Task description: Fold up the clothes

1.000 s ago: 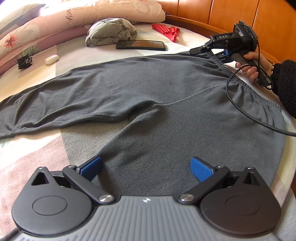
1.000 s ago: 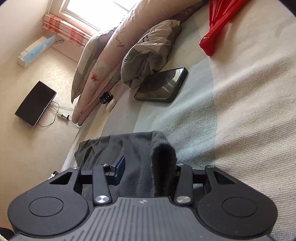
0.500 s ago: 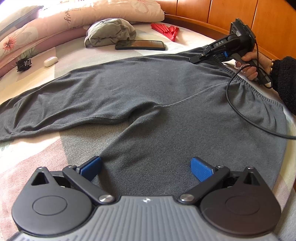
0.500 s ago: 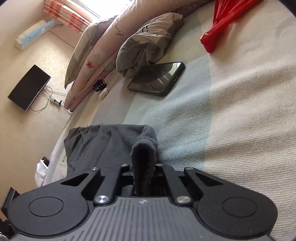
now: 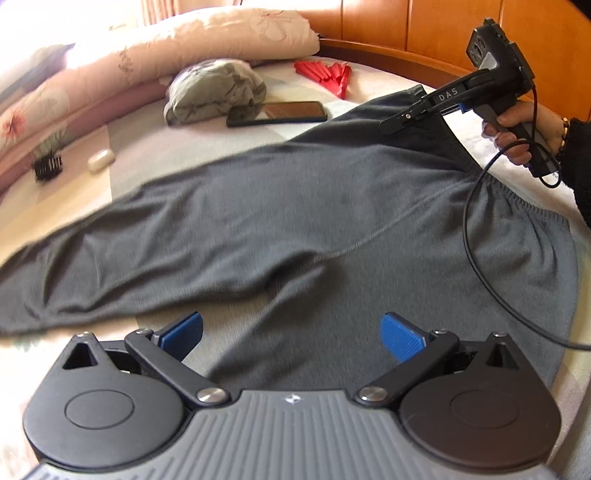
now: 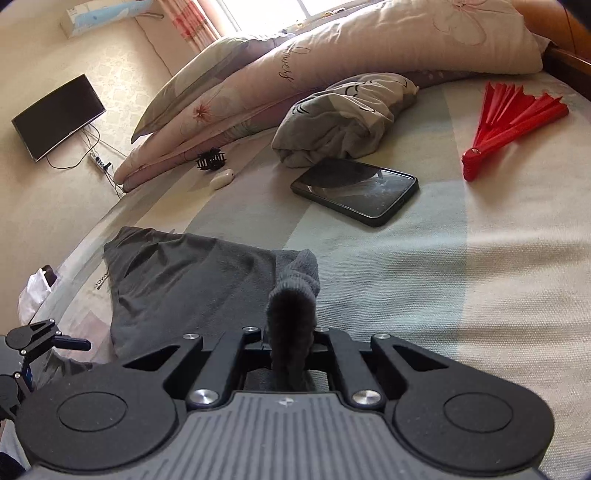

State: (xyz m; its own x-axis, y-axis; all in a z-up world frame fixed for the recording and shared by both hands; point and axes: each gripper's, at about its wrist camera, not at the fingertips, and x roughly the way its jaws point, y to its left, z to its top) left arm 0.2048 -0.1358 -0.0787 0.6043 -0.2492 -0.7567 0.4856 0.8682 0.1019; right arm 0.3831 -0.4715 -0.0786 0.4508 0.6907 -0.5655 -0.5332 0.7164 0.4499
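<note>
Dark grey trousers (image 5: 280, 221) lie spread across the bed, one leg running off to the left. My left gripper (image 5: 291, 332) hovers open over the near part of the cloth, its blue pads (image 5: 400, 334) wide apart with nothing between them. At the far right a hand holds my right gripper (image 5: 397, 122), which is shut on the trousers' waistband corner and lifts it off the bed. In the right wrist view the pinched grey fold (image 6: 291, 299) stands up between the shut fingers of the right gripper (image 6: 290, 332), with the rest of the trousers (image 6: 192, 280) trailing left.
A black phone (image 6: 356, 190), a red folding fan (image 6: 513, 122), a bundled grey garment (image 6: 343, 118), a black hair clip (image 6: 211, 159) and a small white case (image 6: 221, 178) lie beyond the trousers. Floral pillows (image 5: 177, 59) and a wooden headboard (image 5: 443, 29) border the bed.
The right gripper closed on the waistband corner and has raised it off the bed, swinging its view toward the pillows. The left gripper has stayed open over the cloth, shifting slightly.
</note>
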